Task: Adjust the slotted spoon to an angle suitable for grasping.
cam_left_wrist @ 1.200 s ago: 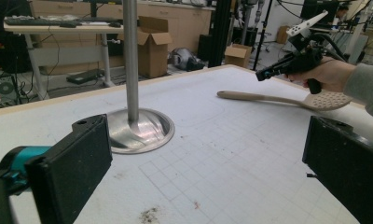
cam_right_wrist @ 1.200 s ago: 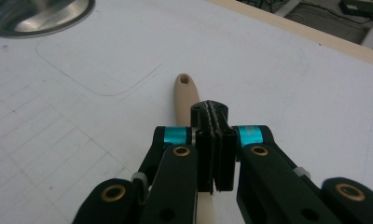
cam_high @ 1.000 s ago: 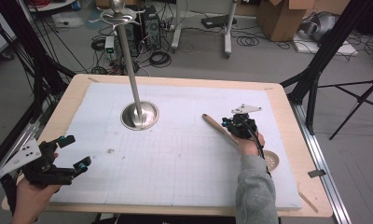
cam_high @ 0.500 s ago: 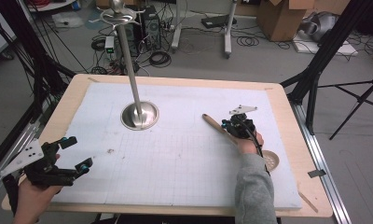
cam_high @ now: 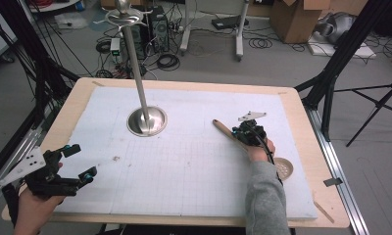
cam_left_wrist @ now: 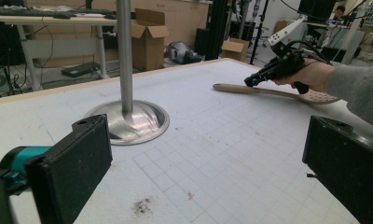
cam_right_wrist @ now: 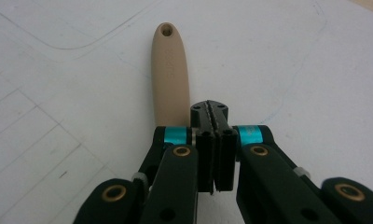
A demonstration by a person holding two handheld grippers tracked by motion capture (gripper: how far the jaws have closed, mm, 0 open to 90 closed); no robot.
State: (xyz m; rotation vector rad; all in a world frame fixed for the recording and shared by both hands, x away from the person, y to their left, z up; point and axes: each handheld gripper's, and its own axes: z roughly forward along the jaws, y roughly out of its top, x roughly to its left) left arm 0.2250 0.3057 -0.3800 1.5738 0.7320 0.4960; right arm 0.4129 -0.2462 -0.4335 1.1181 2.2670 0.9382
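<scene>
Right gripper (cam_high: 245, 133) covers mid-handle of the slotted spoon (cam_high: 223, 129) at right-centre of the high view — jaws pressed together, contact with the handle unclear. Its long axis runs upper-left to lower-right, perforated bowl lower right. Left gripper (cam_high: 79, 161) — gaping wide, nothing held.

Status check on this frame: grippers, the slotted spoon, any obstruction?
Right gripper shut, jaws together above the beige slotted spoon's handle; grip on it unclear. Left gripper open, apart at the near left. Spoon flat on the mat. Metal stand well clear.
</scene>
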